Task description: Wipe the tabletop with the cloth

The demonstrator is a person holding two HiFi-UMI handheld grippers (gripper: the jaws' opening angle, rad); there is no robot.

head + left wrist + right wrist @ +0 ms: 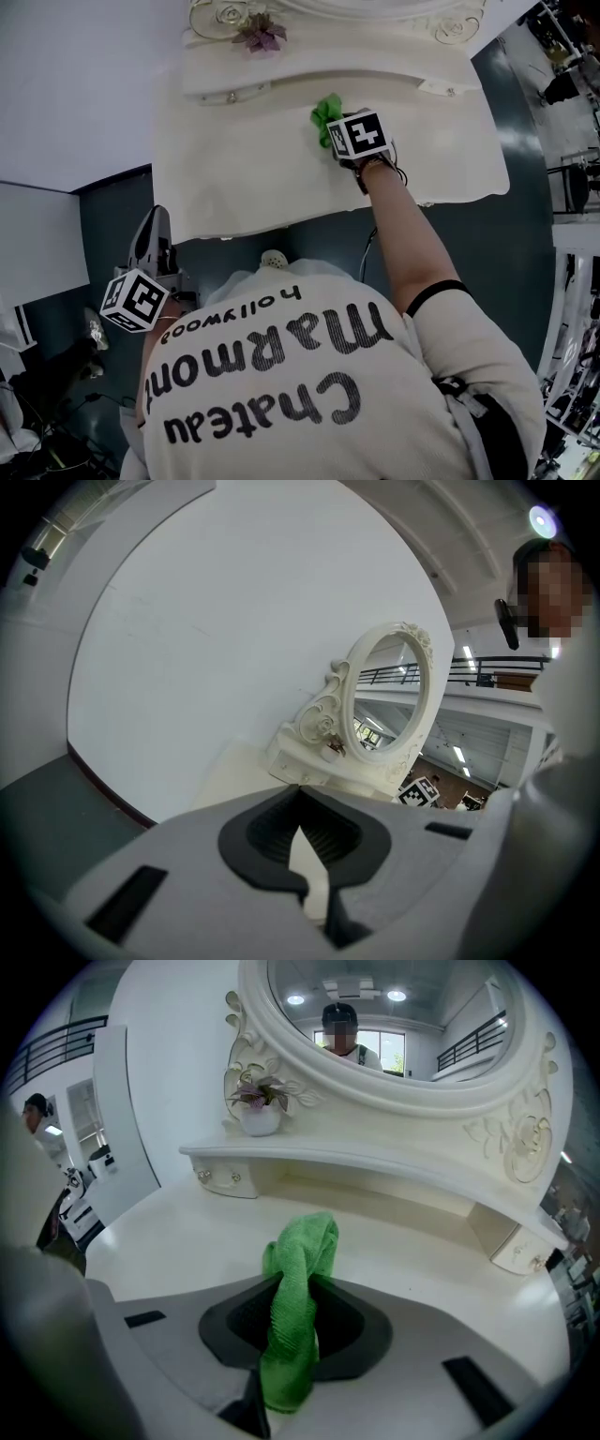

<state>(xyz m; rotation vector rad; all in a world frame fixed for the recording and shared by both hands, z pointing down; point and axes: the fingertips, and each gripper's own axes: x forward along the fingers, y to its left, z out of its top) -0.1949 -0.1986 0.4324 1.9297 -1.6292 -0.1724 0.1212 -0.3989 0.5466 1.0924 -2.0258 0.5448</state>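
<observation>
My right claw [286, 1340] is clamped on the green cloth [298, 1269]. In its own view the fabric runs as a twisted rope between the two jaws, low in the middle of the frame, and a bunched end pokes out beyond the tips. That end hangs over the cream tabletop [159, 1232]; I cannot tell whether it presses on the surface.

In the head view the cloth shows as a green wad at upper centre, just left of the right claw's marker cube [361, 134]. It sits near the back of the table, close to the raised shelf [319, 1162]. My bare forearm [403, 239] reaches up to it from the lower right.

Beyond the cloth, the shelf carries a small potted plant [260, 1110] at upper left, two knobs below it, and the carved frame of an oval mirror [394, 1101] across the top.

My left claw [302, 803] is closed on nothing; only a pale sliver shows between its dark pads. In the head view it hangs at lower left, off the table and over the dark floor [108, 211], well apart from the cloth. Its own view looks along a white wall toward the mirror, right of centre.
</observation>
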